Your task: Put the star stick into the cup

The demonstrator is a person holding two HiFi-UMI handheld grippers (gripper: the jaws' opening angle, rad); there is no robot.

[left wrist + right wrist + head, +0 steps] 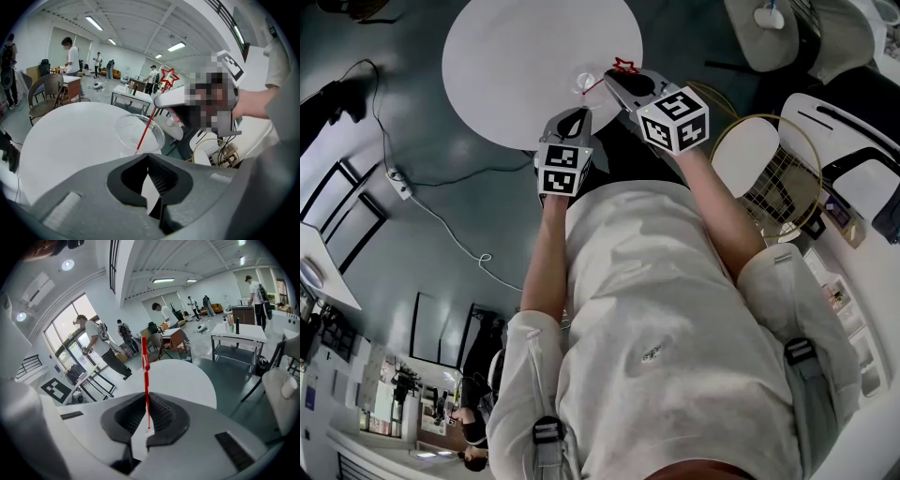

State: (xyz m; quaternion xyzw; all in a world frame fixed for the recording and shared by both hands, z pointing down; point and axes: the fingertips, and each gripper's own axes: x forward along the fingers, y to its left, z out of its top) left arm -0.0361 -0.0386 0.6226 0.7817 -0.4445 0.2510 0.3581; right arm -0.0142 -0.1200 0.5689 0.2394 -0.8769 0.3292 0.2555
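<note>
On the round white table (516, 66) stands a clear plastic cup (584, 83) (139, 131) near the table's right edge. The star stick (623, 67) (169, 76) is a thin red rod with a red outline star on top. My right gripper (623, 89) (146, 401) is shut on it just below the star. The rod slants down across the cup's mouth, and its lower end is hidden behind my left gripper. My left gripper (578, 120) (149, 161) hovers just in front of the cup, shut and empty. The right gripper view does not show the cup.
A white chair (848, 141) and a wire-framed stool (769, 169) stand right of the table. A power strip with its cable (398, 183) lies on the floor at left. Farther off are a wicker chair (44, 96), tables and several people.
</note>
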